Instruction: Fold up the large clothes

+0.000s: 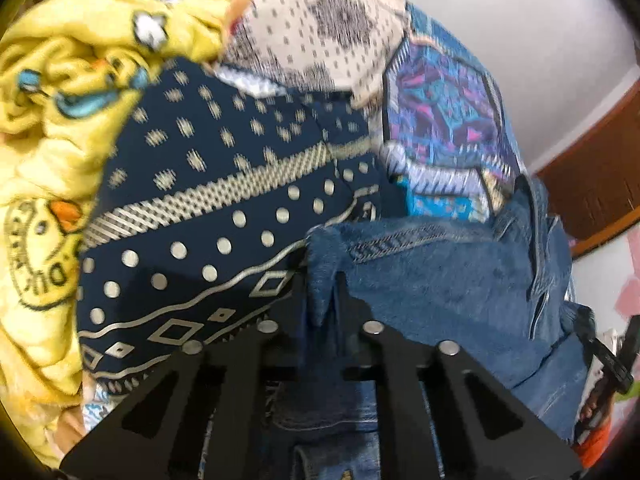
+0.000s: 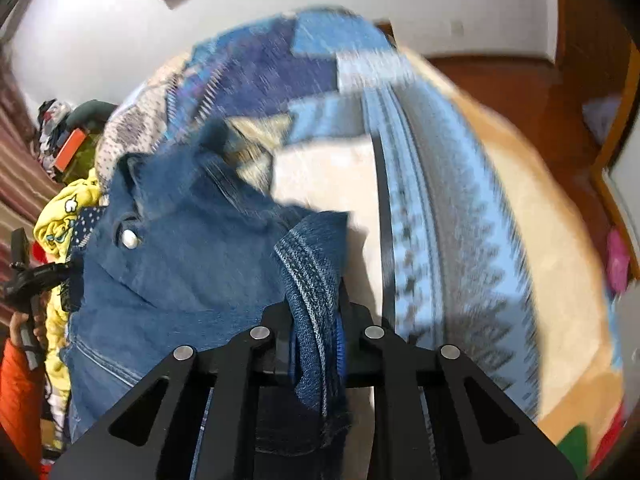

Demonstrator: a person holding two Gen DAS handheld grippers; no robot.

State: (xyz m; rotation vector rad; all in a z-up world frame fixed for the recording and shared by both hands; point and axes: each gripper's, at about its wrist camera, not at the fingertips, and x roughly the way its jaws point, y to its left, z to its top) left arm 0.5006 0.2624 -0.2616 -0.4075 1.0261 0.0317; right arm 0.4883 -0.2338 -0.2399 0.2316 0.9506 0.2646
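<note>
A blue denim garment (image 1: 432, 280) lies spread over a bed. My left gripper (image 1: 320, 300) is shut on a bunched corner of it near its left edge. In the right wrist view the same denim garment (image 2: 180, 264), with a metal snap button, stretches to the left. My right gripper (image 2: 314, 300) is shut on a stitched hem of the denim, which hangs down between the black fingers. The left gripper (image 2: 28, 276) shows far left in the right wrist view, held by a hand in an orange sleeve.
A navy dotted cloth (image 1: 208, 208), a yellow duck-print fleece (image 1: 60, 128), a cream patterned cloth (image 1: 312, 32) and a blue-purple patchwork quilt (image 1: 444, 120) are piled behind the denim. The quilt and a cream blanket (image 2: 532, 248) cover the bed. Wooden floor (image 2: 516, 92) lies beyond.
</note>
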